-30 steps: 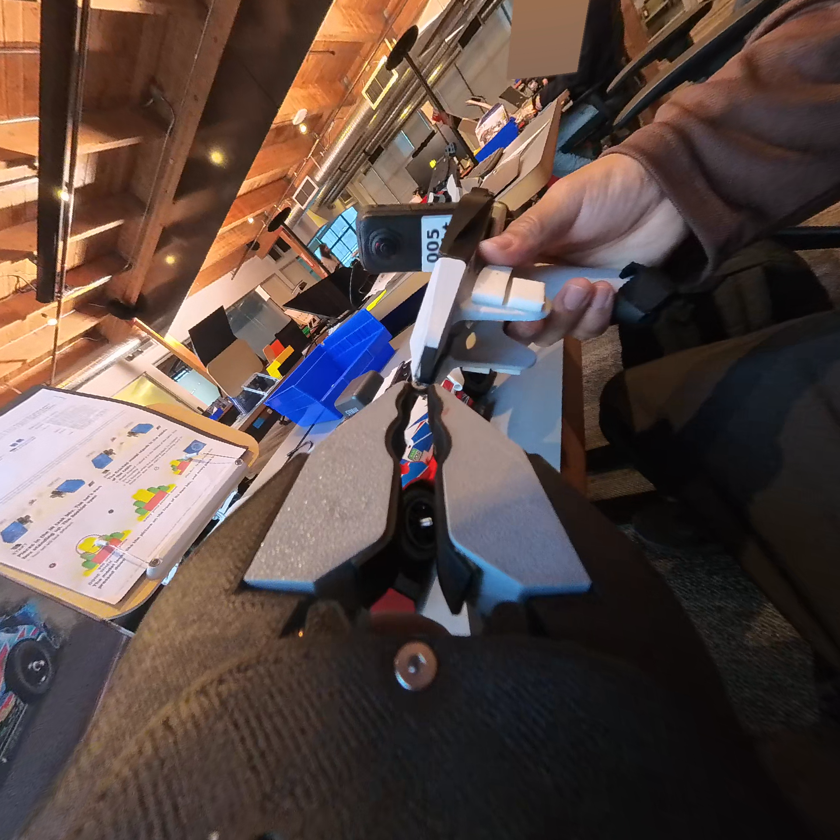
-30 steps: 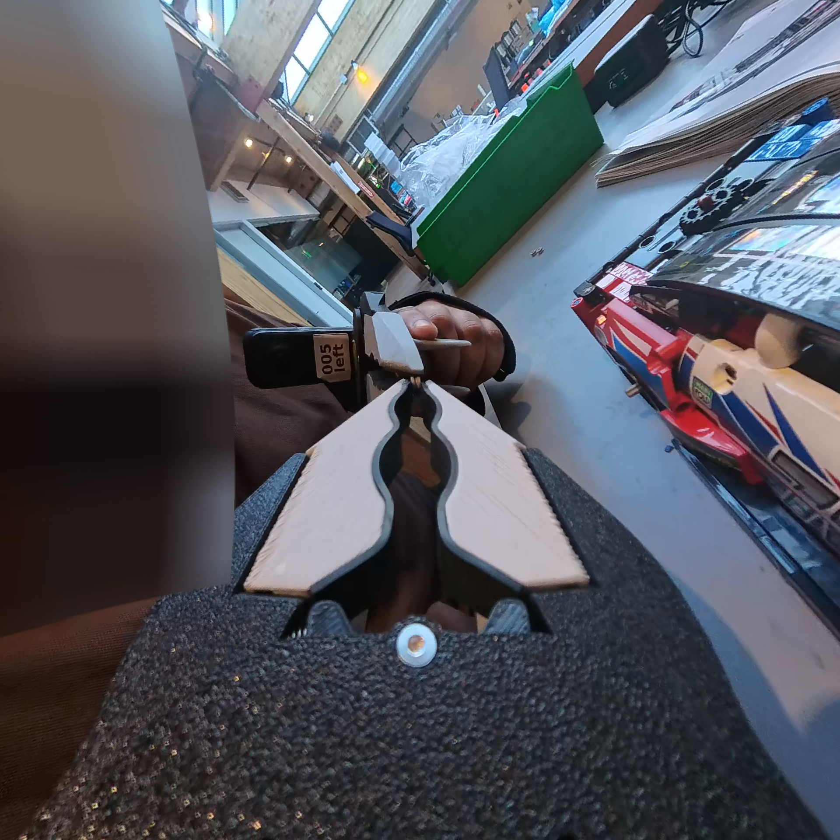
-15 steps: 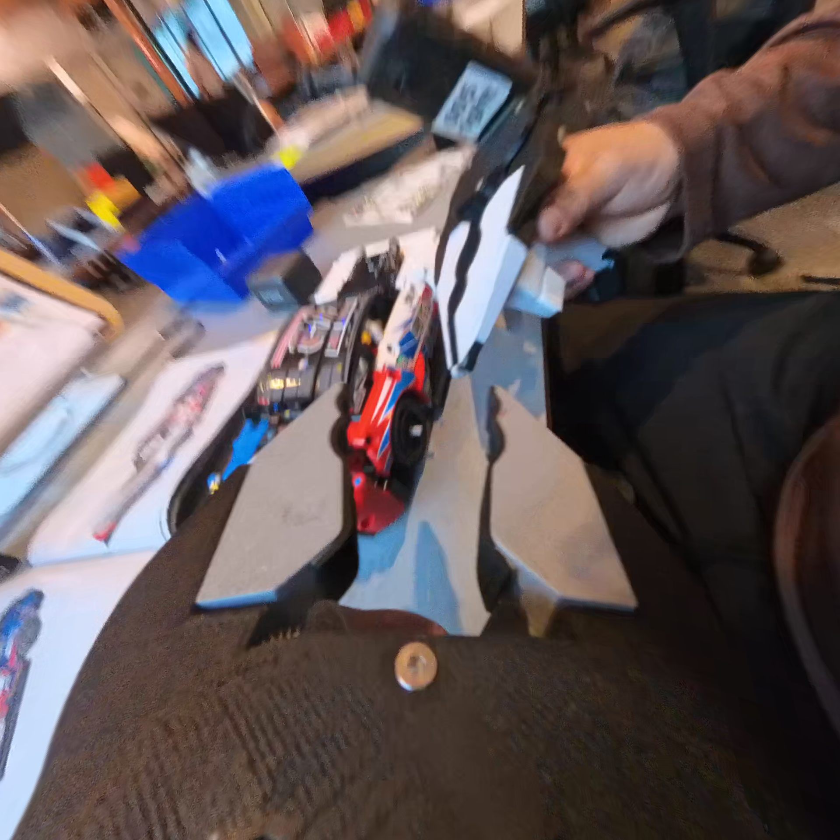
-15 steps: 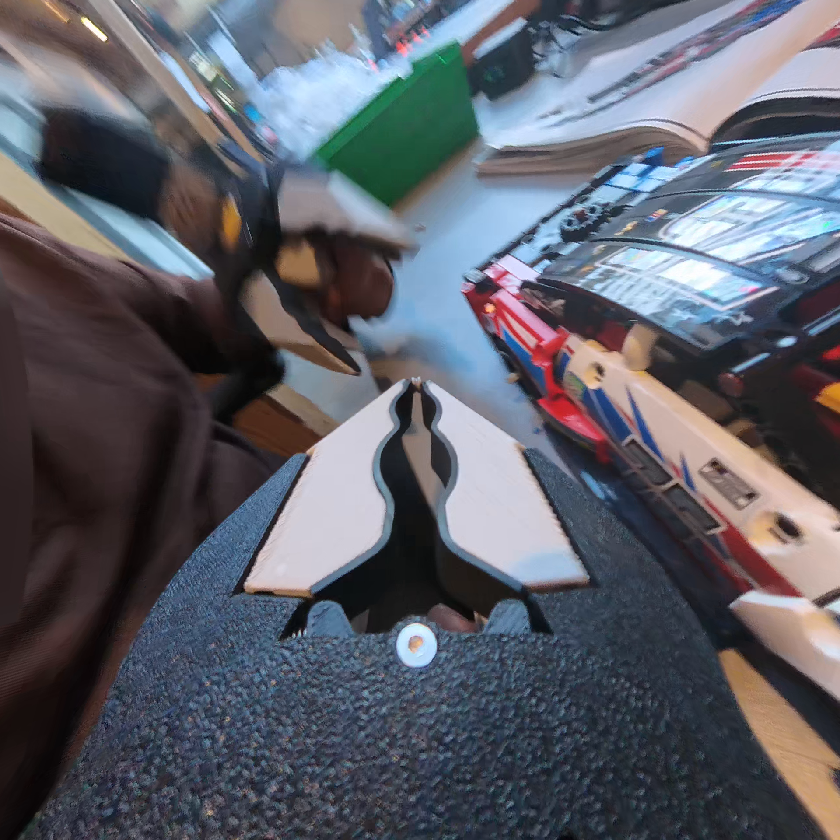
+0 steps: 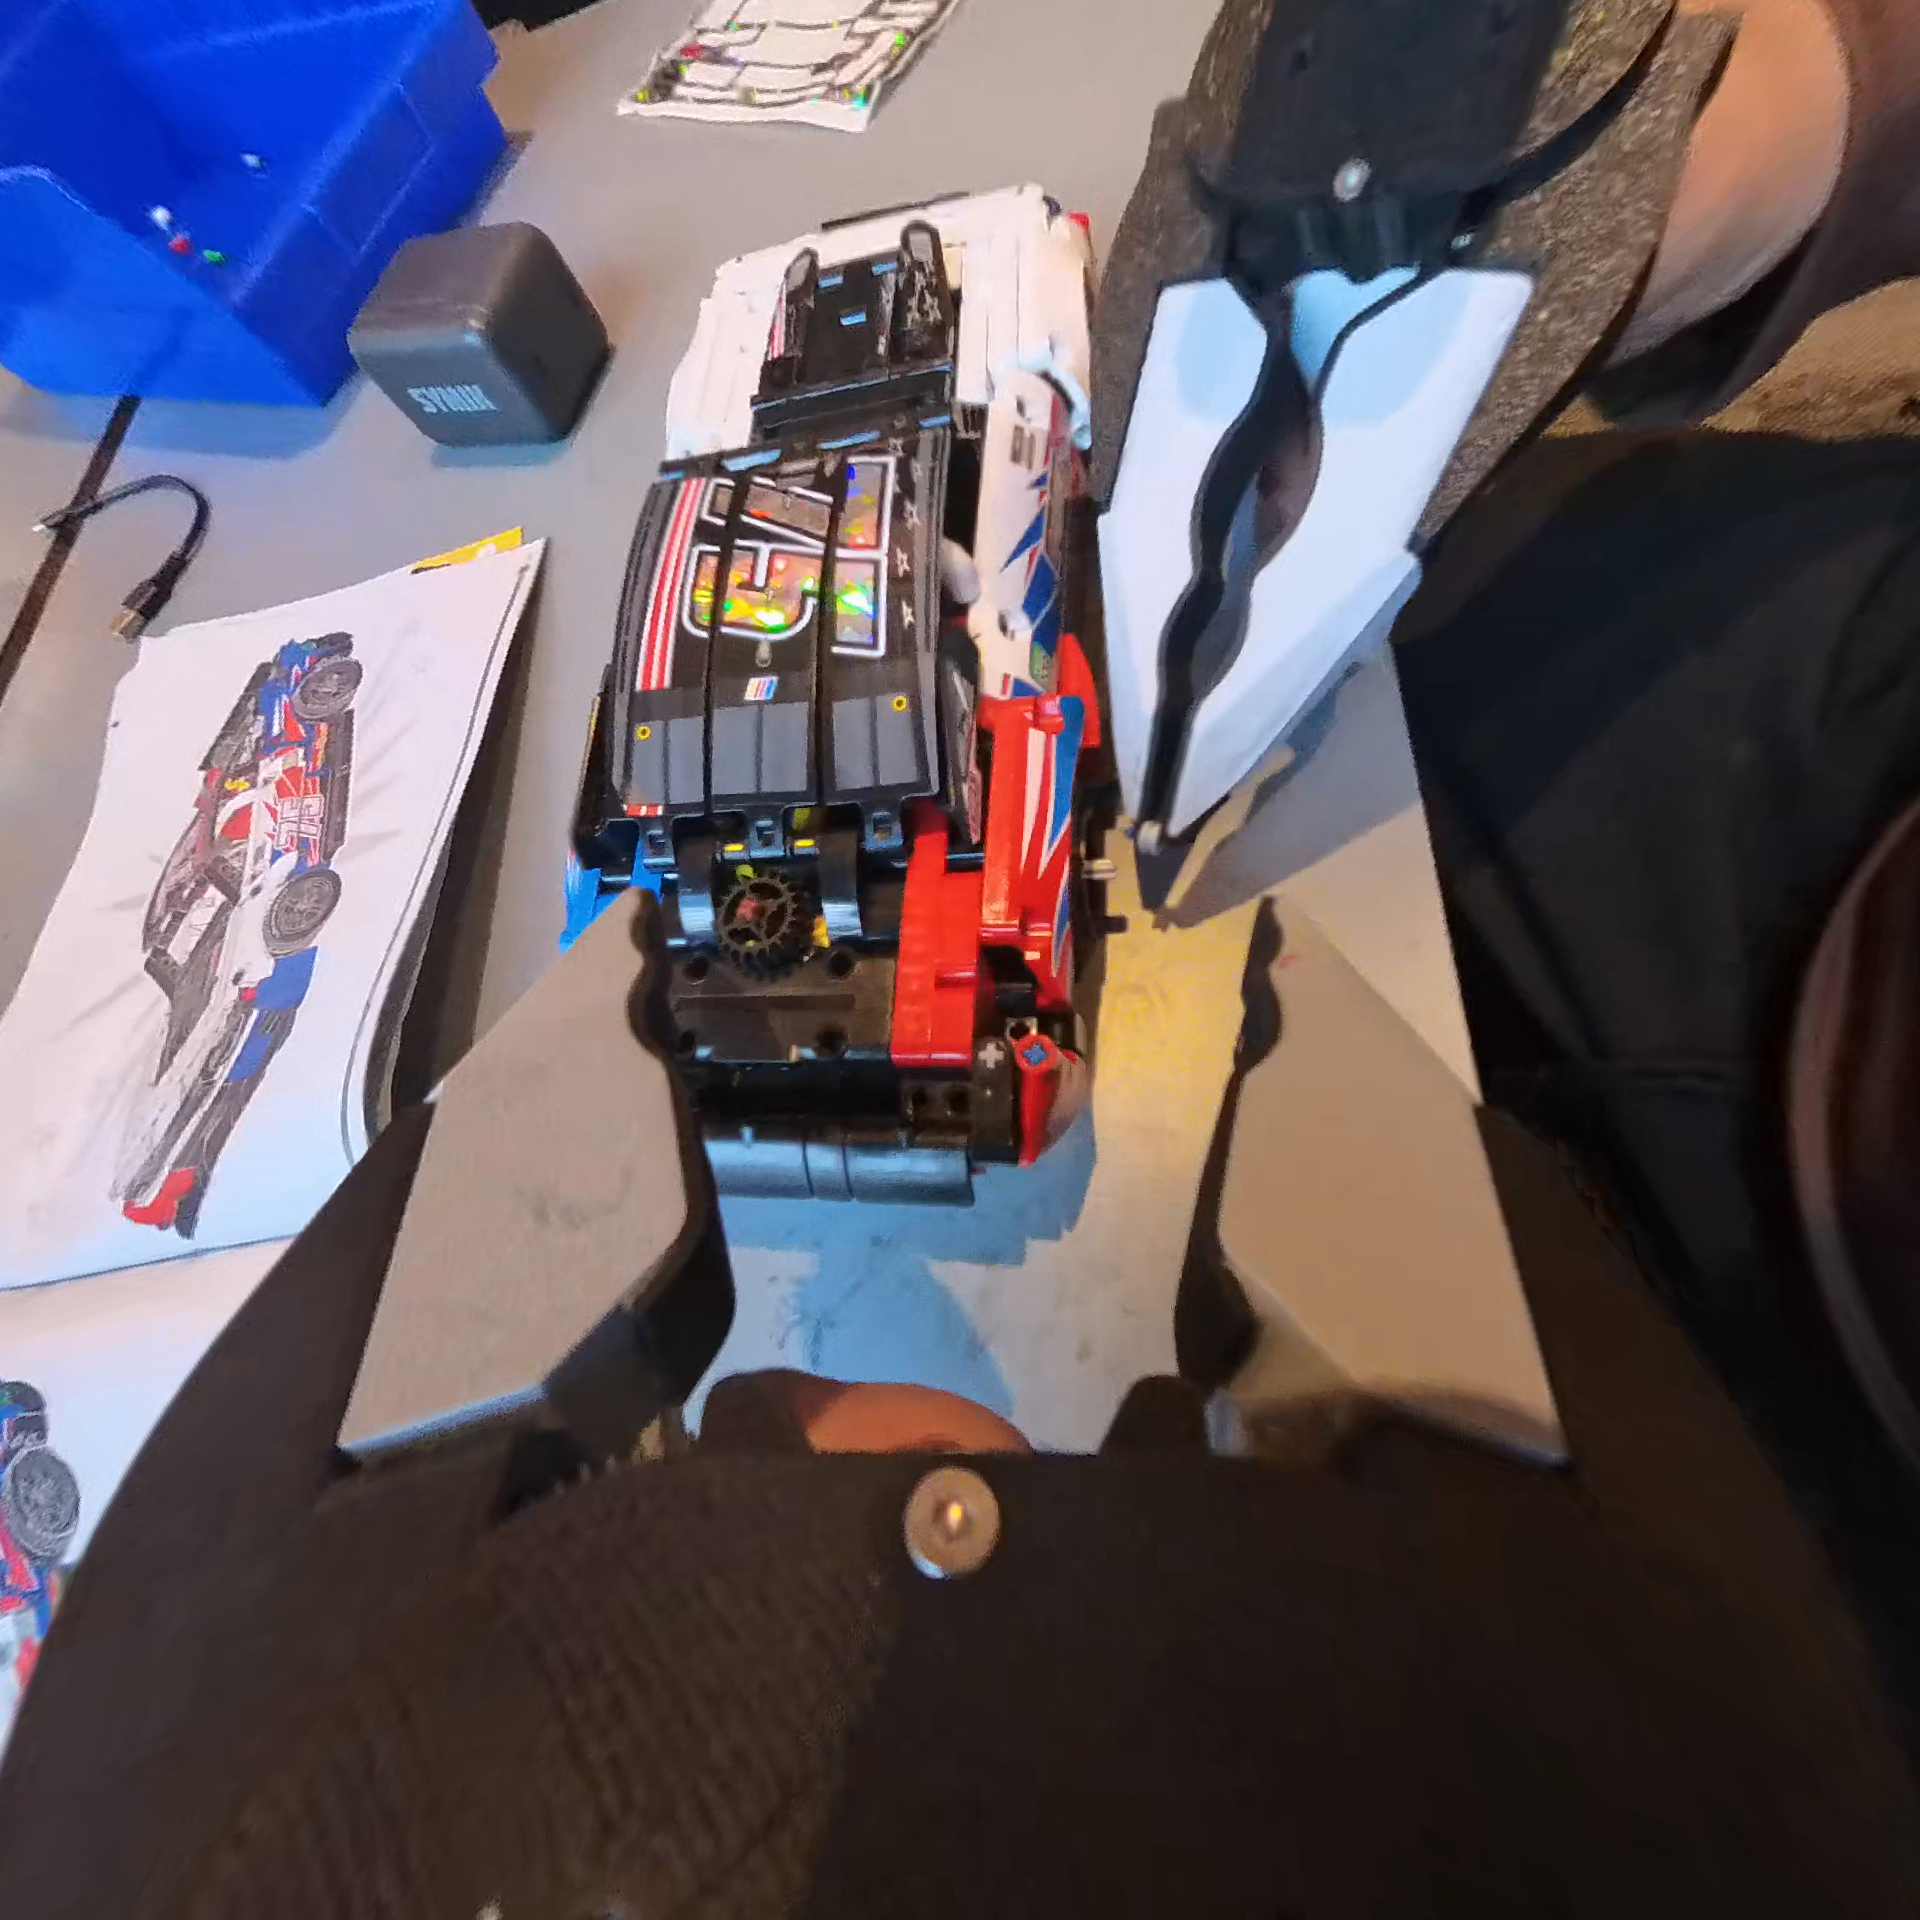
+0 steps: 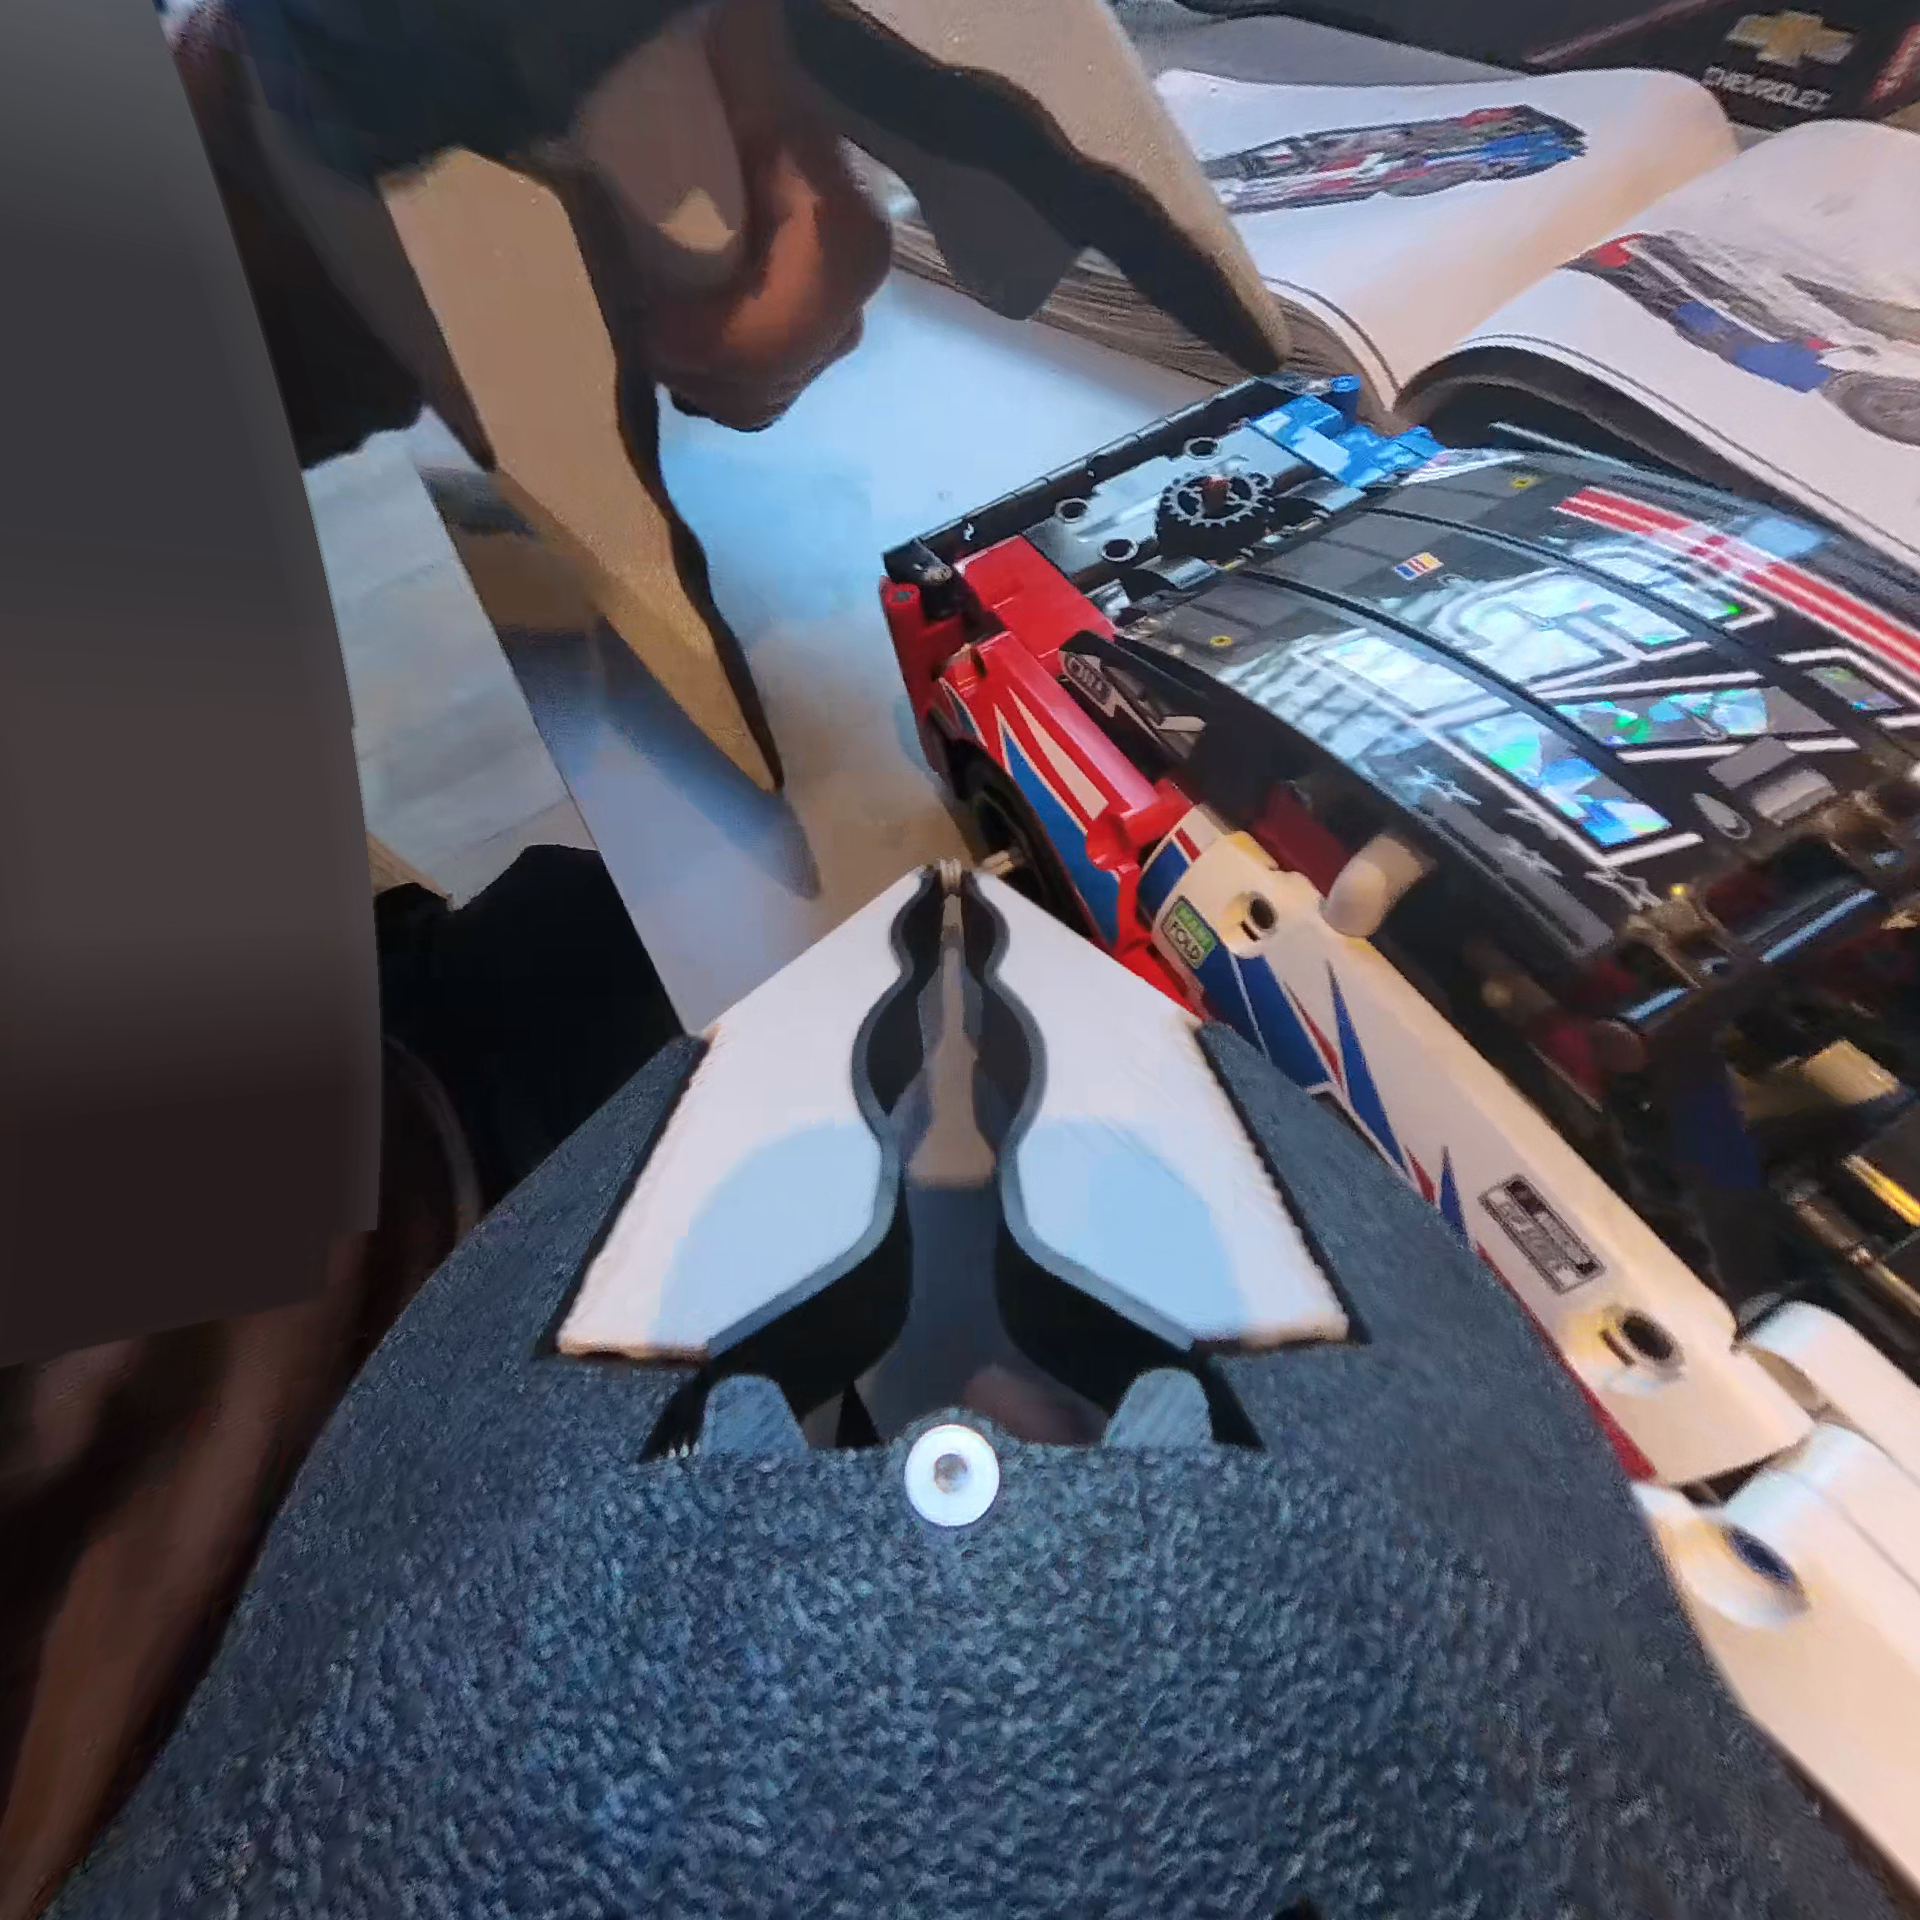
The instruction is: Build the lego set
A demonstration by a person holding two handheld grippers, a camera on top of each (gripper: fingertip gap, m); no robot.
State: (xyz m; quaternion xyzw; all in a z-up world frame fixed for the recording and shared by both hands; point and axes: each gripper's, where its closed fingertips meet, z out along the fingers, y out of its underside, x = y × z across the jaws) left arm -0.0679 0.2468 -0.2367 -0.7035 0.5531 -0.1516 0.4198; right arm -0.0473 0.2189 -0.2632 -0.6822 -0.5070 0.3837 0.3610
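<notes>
A Lego race car, black, white, red and blue, lies on the grey table. My left gripper is open wide, its fingers on either side of the car's red and black near end, not touching it. My right gripper is shut on a small grey pin at its tips, close to a short axle stub that sticks out of the car's red side. In the left wrist view the right gripper points down beside the car's right flank. In the right wrist view the left gripper hangs open over the car's end.
An open instruction booklet lies left of the car and also shows in the right wrist view. A blue bin, a dark grey box, a cable and a sticker sheet lie farther back. The table edge and a person's dark clothing are on the right.
Both grippers have swung down from facing each other in the air to the car. My left gripper has gone from shut to wide open. The right has stayed shut.
</notes>
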